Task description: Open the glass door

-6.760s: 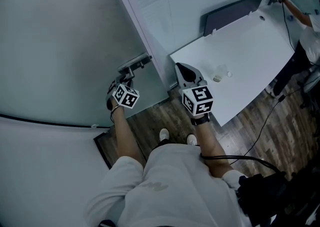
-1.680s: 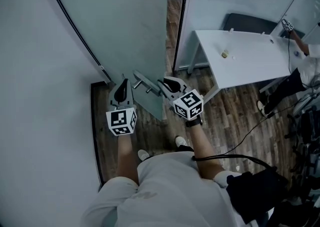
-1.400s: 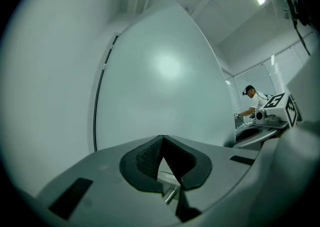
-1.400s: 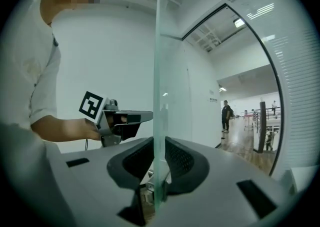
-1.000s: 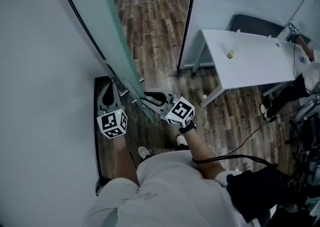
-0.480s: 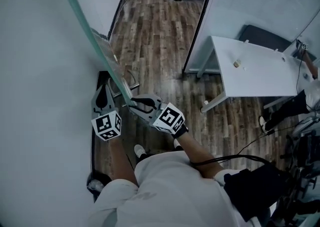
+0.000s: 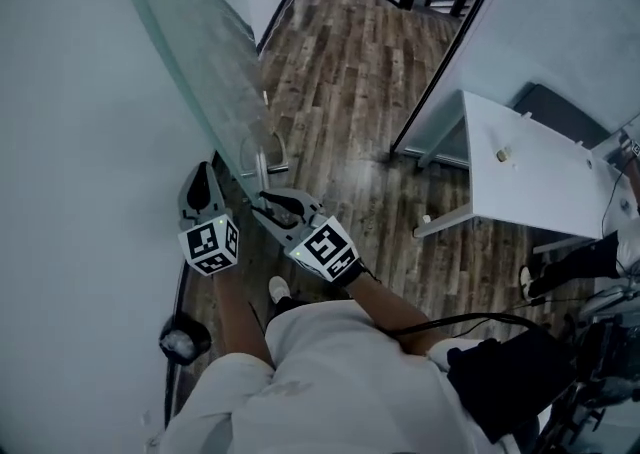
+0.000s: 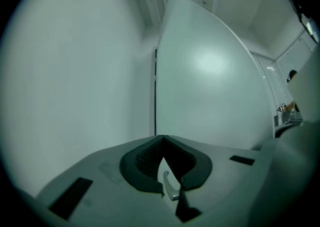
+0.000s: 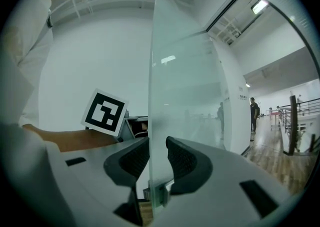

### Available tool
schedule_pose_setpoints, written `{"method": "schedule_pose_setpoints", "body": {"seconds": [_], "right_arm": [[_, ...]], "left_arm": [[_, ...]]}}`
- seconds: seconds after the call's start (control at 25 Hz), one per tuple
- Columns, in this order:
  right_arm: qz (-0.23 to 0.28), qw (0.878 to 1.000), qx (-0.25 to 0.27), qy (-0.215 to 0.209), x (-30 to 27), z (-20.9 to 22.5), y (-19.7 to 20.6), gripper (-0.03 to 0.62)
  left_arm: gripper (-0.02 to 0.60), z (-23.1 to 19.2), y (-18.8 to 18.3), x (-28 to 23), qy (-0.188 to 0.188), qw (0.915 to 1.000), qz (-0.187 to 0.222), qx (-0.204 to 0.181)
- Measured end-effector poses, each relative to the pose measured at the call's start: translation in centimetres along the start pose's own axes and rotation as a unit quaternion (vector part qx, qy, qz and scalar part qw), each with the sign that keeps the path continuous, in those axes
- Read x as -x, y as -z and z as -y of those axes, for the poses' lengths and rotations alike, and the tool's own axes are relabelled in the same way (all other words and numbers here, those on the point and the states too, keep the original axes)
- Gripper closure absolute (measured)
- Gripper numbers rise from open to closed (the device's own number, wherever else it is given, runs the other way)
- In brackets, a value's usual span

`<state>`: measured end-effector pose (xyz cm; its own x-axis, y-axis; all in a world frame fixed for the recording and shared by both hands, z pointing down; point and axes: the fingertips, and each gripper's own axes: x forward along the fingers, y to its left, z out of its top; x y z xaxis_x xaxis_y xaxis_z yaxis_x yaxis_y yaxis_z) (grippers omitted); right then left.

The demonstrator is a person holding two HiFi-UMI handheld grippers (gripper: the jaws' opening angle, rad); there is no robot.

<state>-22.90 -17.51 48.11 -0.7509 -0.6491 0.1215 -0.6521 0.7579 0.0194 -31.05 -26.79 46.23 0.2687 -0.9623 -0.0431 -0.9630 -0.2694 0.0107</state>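
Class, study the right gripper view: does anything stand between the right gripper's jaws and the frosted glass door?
Nothing visible does. The free edge of the frosted glass door stands directly between the jaws of the right gripper, which are opening, with no other thing in the gap.

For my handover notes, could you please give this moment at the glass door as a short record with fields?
Door: glass door swung open, seen edge-on in the head view
Handle: metal handle on the door, ungripped
Right gripper: right gripper fingers opening, door edge between them
Left gripper: left gripper shut, empty, beside the door
Doorway: wood floor visible beyond
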Motion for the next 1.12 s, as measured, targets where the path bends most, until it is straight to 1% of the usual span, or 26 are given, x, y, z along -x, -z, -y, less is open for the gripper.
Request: {"method": "schedule_pose_setpoints", "body": {"seconds": [0.12, 0.24, 0.44, 0.6, 0.8, 0.92, 1.12], "right_arm": [[-0.001, 1.0, -0.005, 0.0, -1.9, -1.4, 0.1, 0.485], [-0.007, 1.0, -0.006, -0.007, -3.4, -2.4, 0.2, 0.485], [-0.014, 0.999, -0.005, -0.029, -7.0, -3.8, -0.6, 0.482], [-0.017, 0.999, -0.006, -0.048, -10.3, -5.8, -0.6, 0.479], [-0.016, 0.998, -0.016, -0.066, -14.3, -8.2, -1.0, 0.48], [-0.019, 0.997, -0.023, -0.072, -16.7, -9.6, -1.2, 0.491], [-0.027, 0.997, -0.021, -0.065, -21.4, -11.6, -1.5, 0.493]], "left_arm": [[0.578, -2.3, 0.7, 1.3, -0.023, 0.9997, -0.01, 0.0], [0.578, -4.1, 0.8, 2.6, -0.049, 0.9987, -0.012, 0.0], [0.578, -8.0, 0.6, 4.5, -0.092, 0.9956, -0.015, -0.007], [0.578, -12.1, 1.3, 7.8, -0.142, 0.9896, -0.023, -0.005], [0.578, -16.8, 1.7, 11.5, -0.193, 0.9809, -0.028, -0.005], [0.578, -19.3, 1.7, 13.1, -0.214, 0.9765, -0.029, -0.005], [0.578, -23.6, 1.2, 15.3, -0.244, 0.9695, -0.022, -0.008]]}}
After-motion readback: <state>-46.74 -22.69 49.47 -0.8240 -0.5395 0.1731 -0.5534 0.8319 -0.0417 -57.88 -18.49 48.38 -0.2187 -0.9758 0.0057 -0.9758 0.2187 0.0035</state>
